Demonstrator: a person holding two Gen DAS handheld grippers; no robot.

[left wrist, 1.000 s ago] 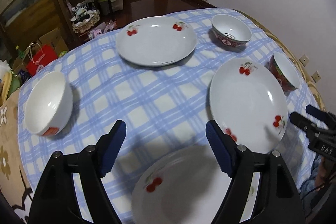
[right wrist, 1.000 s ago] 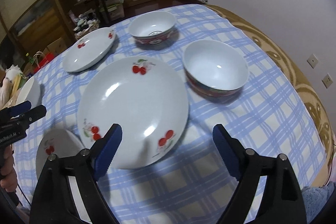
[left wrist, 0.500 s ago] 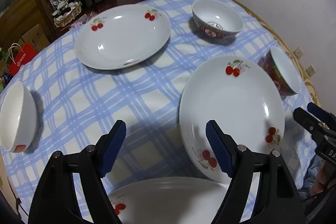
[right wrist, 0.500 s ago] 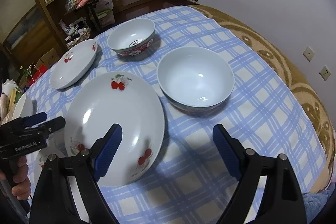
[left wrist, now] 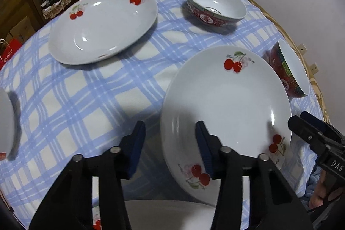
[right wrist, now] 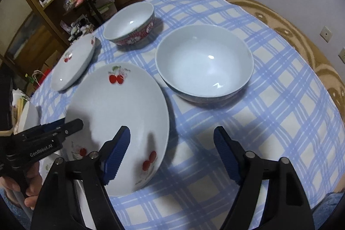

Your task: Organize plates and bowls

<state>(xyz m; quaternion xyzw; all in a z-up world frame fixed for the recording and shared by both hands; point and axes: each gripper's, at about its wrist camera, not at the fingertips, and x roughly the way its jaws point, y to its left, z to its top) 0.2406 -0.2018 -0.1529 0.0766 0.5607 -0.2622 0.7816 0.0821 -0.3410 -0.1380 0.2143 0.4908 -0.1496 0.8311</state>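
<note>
White cherry-printed plate (left wrist: 226, 113) on checked cloth (left wrist: 86, 89): left gripper (left wrist: 170, 146) half open, straddling its 8 o'clock rim, holding nothing; right gripper (right wrist: 172, 152) wide open, empty, at its 4 o'clock rim.

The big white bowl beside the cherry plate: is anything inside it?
The big white bowl holds nothing; only light glints show on its bare inside. What lies under it on the blue checked tablecloth is covered.
</note>
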